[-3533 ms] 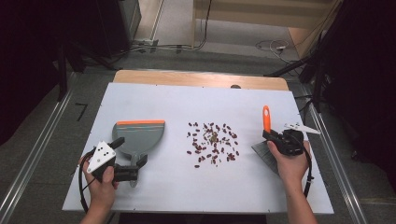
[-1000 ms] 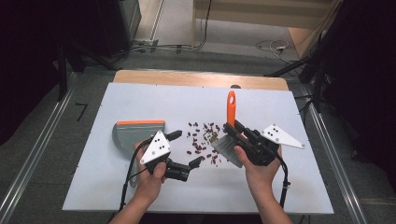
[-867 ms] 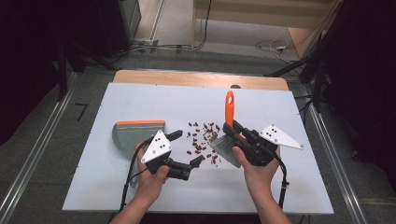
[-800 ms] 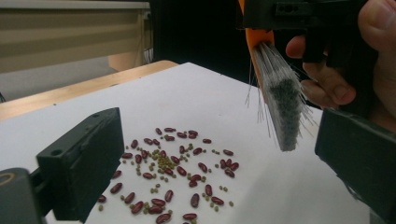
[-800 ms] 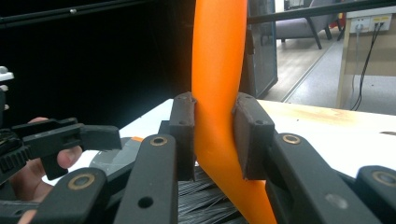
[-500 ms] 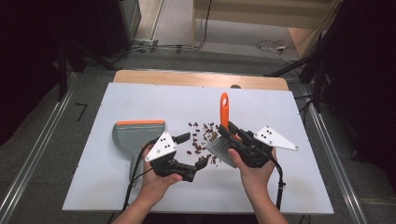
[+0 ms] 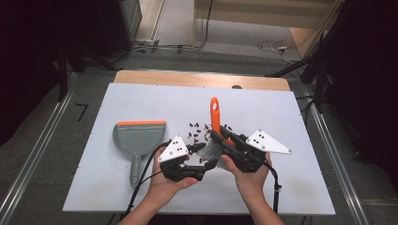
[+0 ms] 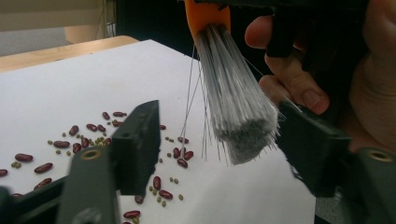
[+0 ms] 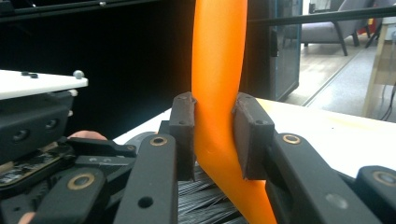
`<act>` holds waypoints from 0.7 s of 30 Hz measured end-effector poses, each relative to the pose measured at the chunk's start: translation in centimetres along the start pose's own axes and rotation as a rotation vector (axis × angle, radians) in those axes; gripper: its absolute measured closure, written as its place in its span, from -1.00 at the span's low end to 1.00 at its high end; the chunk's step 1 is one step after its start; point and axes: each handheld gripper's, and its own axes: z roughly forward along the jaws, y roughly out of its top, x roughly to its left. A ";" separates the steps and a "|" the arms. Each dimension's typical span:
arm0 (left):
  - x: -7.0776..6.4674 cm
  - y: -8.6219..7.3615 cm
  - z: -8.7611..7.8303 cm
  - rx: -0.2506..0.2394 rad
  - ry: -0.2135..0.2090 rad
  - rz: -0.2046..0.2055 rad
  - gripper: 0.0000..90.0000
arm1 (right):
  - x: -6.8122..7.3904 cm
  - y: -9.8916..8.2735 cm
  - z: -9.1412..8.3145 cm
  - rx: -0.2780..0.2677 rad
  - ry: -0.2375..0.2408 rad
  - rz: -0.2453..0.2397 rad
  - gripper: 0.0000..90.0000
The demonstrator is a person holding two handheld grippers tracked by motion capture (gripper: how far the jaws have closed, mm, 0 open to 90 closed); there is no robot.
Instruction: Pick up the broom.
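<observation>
White worktop (image 7: 291,187) sits on a grey floor with dark surroundings; a wooden strip runs along its far edge.

Right claw (image 9: 215,135): jaws clamped on the orange handle of the brush (image 7: 215,112), one pad on each side of it. In the high view the handle rises up and away from this claw, and the grey bristles (image 8: 236,107) hang toward the left claw. The hand (image 7: 251,176) grips the claw body from below.

Left claw (image 8: 217,149): jaws have just been closing, with the bristle tuft between them. In the left gripper view the tuft's tip hangs between the two pads; a clear gap shows on the left-hand side, while the right-hand pad lies just beside the bristles, and contact there cannot be told. A few stray bristles splay off toward the left-hand pad. Jaws not yet pressing the tuft.

Beans (image 8: 74,140): red kidney beans and small green ones scattered on the worktop, beneath and beyond the left claw, and just beside the right claw's far side in the high view.

Dustpan (image 7: 138,140): grey with an orange lip, flat on the worktop, to the outer side of the left claw, handle pointing toward the person. Not touched by either claw.
</observation>
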 end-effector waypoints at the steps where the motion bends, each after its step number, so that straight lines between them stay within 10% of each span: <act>1: 0.0 0.0 0.0 0.005 0.001 -0.003 -0.18 | 0.0 0.0 0.0 0.000 0.000 0.000 0.55; 11: 0.3 0.0 0.3 0.024 -0.075 -0.035 0.72 | 0.4 0.0 -0.1 -0.009 -0.002 -0.013 0.55; 21: 0.4 0.1 0.1 0.040 -0.069 -0.012 0.91 | 0.5 -0.1 -0.1 -0.016 0.001 -0.028 0.55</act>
